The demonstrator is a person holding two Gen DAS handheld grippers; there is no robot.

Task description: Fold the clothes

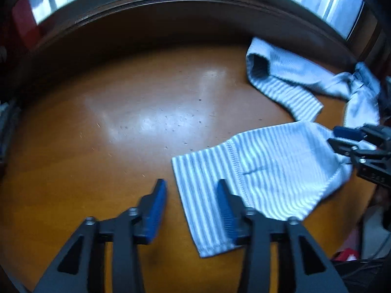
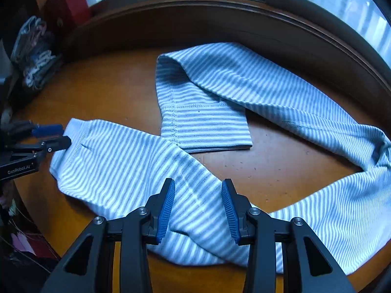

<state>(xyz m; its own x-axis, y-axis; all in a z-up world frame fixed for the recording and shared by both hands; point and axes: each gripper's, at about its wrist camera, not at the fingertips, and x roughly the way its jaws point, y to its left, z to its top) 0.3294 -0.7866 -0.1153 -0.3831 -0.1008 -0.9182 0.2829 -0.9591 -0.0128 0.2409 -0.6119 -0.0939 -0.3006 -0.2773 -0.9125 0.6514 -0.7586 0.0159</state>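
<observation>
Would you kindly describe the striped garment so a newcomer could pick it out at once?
Start at the orange-brown wooden table below the window. The striped garment sprawls across it, two long cuffed legs meeting on the right. Its pale blue and white stripes distinguish it from the crumpled cloth pile at the table's far left edge.

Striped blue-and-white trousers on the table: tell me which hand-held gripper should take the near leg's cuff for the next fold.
Left, probably. The left hand-held gripper is open at the cuff of the striped blue-and-white trousers; the right hand-held gripper, also open, sits mid-leg.
</observation>
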